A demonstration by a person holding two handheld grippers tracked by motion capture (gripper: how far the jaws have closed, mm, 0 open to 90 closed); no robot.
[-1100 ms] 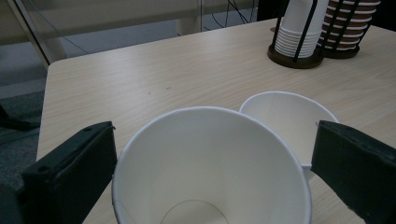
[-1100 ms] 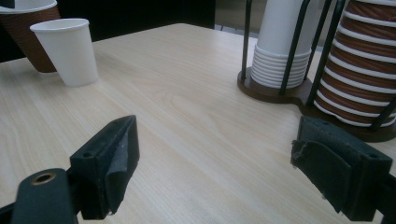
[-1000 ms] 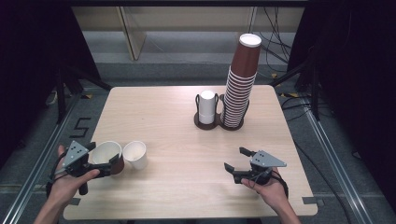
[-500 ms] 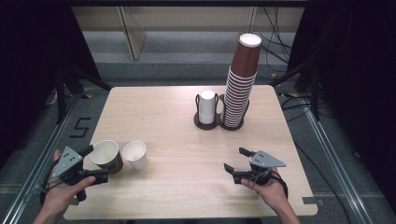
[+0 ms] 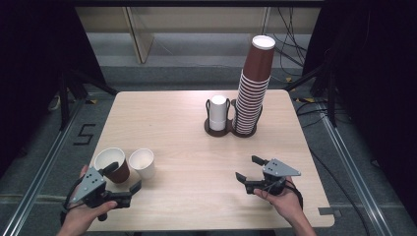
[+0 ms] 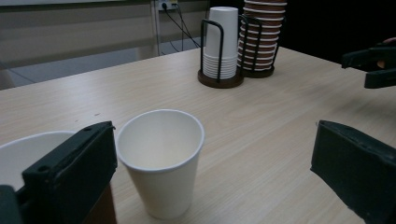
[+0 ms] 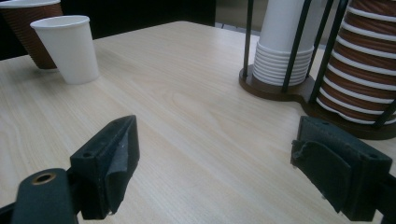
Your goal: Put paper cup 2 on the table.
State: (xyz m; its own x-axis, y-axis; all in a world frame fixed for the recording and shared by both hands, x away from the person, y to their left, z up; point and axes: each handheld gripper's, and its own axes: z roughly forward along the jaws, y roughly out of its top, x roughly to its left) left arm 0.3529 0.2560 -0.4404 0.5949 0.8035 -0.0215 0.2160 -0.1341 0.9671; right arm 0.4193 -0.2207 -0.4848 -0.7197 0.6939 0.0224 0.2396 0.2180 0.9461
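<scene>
On the pale, fine-grained wooden table (image 5: 187, 132) we saw a dark round-based wire holder (image 5: 231, 129) with two bays: a short stack of smooth white paper cups (image 5: 218, 112) in one, and a tall leaning stack of ribbed brown paper cups (image 5: 253, 88) in the other, its top cup showing a white inside. Near the front left corner stood two single cups, upright and just beside each other: a plain white paper cup (image 5: 142, 162) and a brown paper cup with a white lining (image 5: 111, 164).

Our left gripper (image 5: 120, 179), black with a grey three-cornered plate on top, sat at that corner with its jaws spread wide and nothing between them; in the left gripper view one jaw reached over the brown cup's rim, though we could not tell if it touched. The white cup (image 6: 161, 161) there stood between the jaws, free of both.

Our right gripper (image 5: 248, 169) hung over the front right of the table, jaws likewise wide apart and empty, well apart from the holder.
</scene>
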